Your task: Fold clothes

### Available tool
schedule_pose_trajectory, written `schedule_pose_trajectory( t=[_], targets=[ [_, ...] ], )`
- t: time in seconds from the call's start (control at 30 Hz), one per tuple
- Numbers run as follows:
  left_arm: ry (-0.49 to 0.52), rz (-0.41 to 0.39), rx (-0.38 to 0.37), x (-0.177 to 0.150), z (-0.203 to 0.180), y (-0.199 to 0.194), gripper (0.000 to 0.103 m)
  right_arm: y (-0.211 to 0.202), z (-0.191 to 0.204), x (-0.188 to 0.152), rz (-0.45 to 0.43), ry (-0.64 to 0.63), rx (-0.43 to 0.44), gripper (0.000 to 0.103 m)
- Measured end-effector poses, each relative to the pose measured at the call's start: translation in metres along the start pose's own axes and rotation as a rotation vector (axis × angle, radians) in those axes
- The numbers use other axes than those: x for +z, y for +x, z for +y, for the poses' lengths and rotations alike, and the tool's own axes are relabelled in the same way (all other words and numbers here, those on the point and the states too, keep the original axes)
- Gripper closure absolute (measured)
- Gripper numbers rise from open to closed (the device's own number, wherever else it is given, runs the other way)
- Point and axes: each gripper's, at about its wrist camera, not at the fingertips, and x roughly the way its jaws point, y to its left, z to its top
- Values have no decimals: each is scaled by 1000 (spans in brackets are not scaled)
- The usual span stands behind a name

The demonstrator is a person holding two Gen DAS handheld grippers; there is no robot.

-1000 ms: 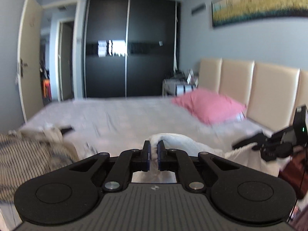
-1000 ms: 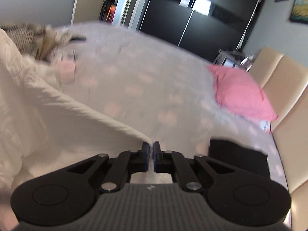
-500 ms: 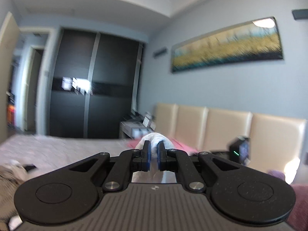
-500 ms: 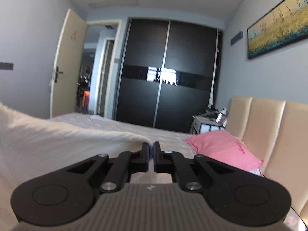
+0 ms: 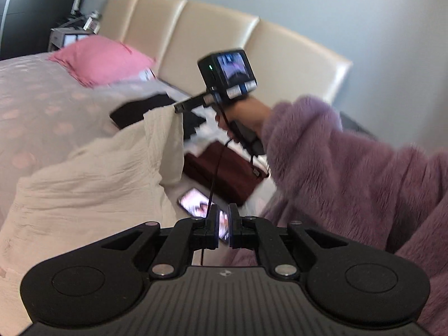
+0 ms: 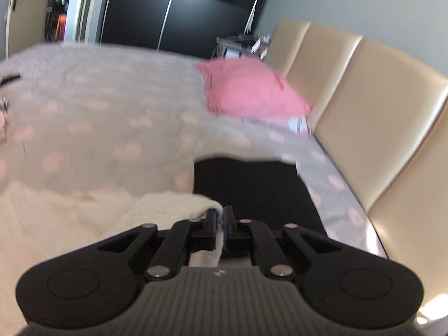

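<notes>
Bedspread (image 6: 112, 106) with pink dots, cream headboard (image 6: 364, 98) behind.

A pink pillow (image 6: 252, 89) lies against the beige headboard (image 6: 364, 89).

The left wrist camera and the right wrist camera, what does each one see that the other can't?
Only the left wrist view shows the fuzzy purple sleeve, the phone, the dark red cloth and the left hand-held gripper, shut with no cloth seen in it. Only the right wrist view shows the open doorway. Both show the pink pillow, the black garment, and the right hand-held gripper shut on the white garment.
</notes>
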Motion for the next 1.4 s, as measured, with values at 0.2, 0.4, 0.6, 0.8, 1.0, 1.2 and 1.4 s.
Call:
schedule_pose_trajectory(
  t=[0.2,0.4,0.6,0.8,1.0,1.2,1.4],
  targets=[
    [-37,88,89,14,39,21,97,23,-12,-52,170,-124,5,89],
    [-39,138,254,16,85,41,78,20,-28,-67,233,-201,46,64],
    [-112,125,425,15,157,40,62,-8,-47,-41,134,-131,98,55],
    [-207,119,513,9,221,43,56,9,-28,0,57,-99,146,52],
    [-359,89,477,2,275,58,52,57,19,21,53,-141,259,52],
    [-534,24,384,-1,316,76,49,101,69,43,55,-197,360,47],
    [-615,33,337,-14,336,93,50,148,102,50,117,-211,400,42]
  ],
)
